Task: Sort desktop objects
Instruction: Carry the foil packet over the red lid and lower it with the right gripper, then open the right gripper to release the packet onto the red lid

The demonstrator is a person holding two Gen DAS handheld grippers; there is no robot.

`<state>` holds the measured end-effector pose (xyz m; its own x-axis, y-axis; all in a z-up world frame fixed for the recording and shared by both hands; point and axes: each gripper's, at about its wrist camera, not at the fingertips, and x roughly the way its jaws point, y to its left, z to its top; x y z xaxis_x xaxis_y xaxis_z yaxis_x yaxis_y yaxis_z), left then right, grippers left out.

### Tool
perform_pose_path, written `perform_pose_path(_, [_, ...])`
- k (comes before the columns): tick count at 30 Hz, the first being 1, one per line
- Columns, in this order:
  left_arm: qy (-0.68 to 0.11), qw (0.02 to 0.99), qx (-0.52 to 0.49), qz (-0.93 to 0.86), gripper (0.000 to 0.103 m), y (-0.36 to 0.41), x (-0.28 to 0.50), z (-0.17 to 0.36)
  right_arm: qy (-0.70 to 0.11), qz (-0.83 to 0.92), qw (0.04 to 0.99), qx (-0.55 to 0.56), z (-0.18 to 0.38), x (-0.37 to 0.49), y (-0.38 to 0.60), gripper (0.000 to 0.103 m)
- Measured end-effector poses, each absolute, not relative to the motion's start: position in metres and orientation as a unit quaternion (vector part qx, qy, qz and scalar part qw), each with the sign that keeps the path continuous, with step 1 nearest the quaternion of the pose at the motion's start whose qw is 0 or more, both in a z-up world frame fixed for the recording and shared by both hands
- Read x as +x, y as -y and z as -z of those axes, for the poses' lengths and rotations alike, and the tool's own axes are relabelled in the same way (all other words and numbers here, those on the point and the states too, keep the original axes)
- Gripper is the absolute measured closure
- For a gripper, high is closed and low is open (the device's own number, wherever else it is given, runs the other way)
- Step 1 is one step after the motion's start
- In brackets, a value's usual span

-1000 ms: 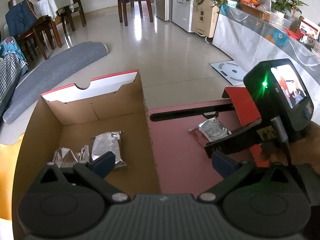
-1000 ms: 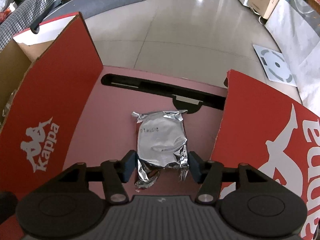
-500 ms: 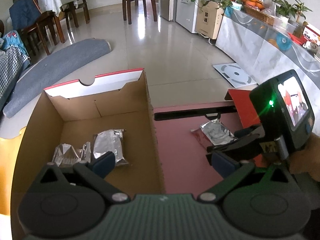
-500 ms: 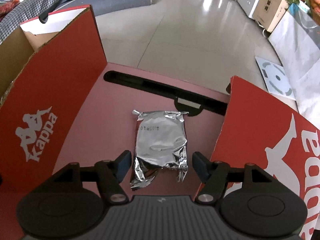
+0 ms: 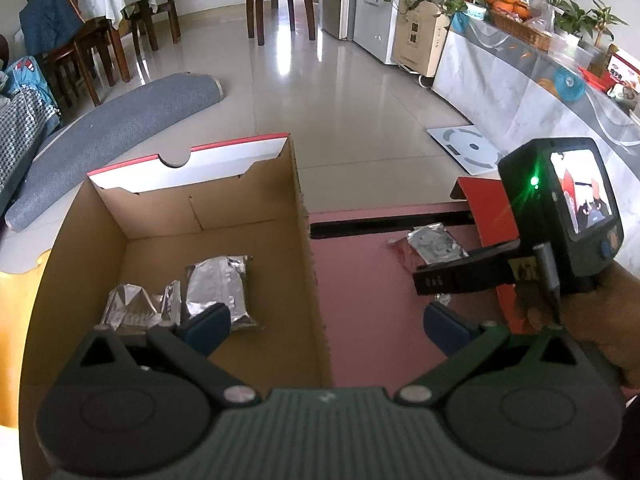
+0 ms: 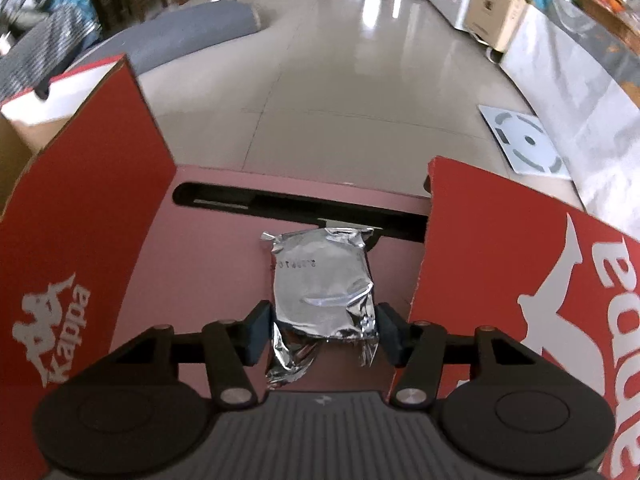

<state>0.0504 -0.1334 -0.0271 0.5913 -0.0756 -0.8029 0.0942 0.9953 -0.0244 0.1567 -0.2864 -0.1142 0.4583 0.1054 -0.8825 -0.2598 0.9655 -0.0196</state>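
We saw the right gripper (image 6: 322,334) clenched on a silver foil packet (image 6: 324,280), its pads pressing the packet's lower sides at centre frame, the packet lying on the pink surface (image 6: 208,264) between two red box flaps. Our left gripper (image 5: 326,326) stood wide and released, low in its frame, over the cardboard box (image 5: 160,216), where two foil packets (image 5: 218,292) lay.

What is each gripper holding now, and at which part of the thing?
The right gripper holds the foil packet by its two side edges, near its lower end. The left gripper is open and holds nothing.
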Motion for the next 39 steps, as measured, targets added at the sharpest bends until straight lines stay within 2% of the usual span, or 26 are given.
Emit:
perform_pose_path(5, [-0.449,0.892,0.009,0.046,0.0,0.131,0.049,0.027,-0.51,-0.108,0.85,-0.077,0.109,0.155,0.285,0.047])
perform_pose_path(10, [-0.447,0.893,-0.005,0.043,0.0,0.124,0.049,0.025,-0.506,-0.116,0.851,-0.081,0.1,0.15,0.285,0.036])
perform_pose_path(13, [-0.447,0.893,-0.014,0.04,0.0,0.119,0.048,0.024,-0.503,-0.12,0.853,-0.074,0.094,0.146,0.286,0.033])
perform_pose_path(23, [-0.445,0.894,-0.041,0.021,0.0,0.102,0.047,0.021,-0.547,-0.167,0.82,-0.011,0.087,0.117,0.303,0.033])
perform_pose_path(32, [-0.438,0.898,-0.043,0.021,0.0,0.103,0.045,0.018,-0.581,-0.179,0.793,-0.031,0.099,0.07,0.301,0.033])
perform_pose_path(39, [-0.437,0.898,-0.044,0.016,0.0,0.1,0.043,0.017,-0.571,-0.184,0.798,-0.046,0.101,0.046,0.298,0.033])
